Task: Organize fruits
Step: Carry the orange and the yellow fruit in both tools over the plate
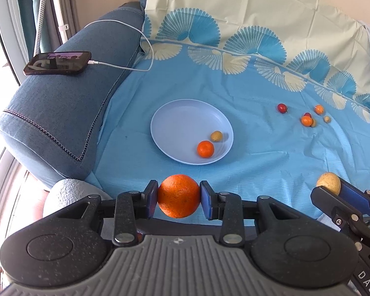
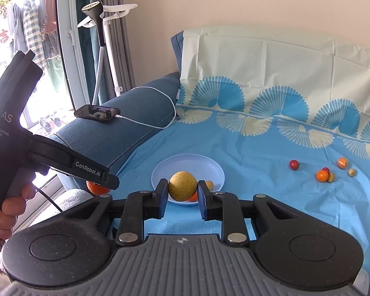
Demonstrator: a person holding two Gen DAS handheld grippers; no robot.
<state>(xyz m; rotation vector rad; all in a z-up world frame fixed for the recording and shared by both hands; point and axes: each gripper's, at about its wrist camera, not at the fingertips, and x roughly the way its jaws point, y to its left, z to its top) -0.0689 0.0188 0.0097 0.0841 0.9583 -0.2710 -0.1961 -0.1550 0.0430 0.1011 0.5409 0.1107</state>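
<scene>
My left gripper [image 1: 178, 196] is shut on a large orange fruit [image 1: 178, 195], held just short of the pale blue plate [image 1: 175, 116]. The plate lies on the blue cloth and holds a small orange fruit [image 1: 205, 149] and a small yellow fruit [image 1: 216, 136]. My right gripper [image 2: 182, 189] is shut on a round yellow fruit [image 2: 182, 185], in front of the same plate [image 2: 185, 165]. In the left wrist view that gripper [image 1: 333, 190] shows at the right edge with the yellow fruit [image 1: 328, 182]. Several small red, orange and yellow fruits [image 1: 306, 120] lie loose to the right.
A blue sofa armrest [image 1: 61, 113] at the left carries a phone [image 1: 58, 63] on a white charging cable [image 1: 135, 49]. A person's hand [image 2: 5, 209] holds the left gripper's handle. A garment steamer stand [image 2: 103, 49] and curtains stand by the window behind.
</scene>
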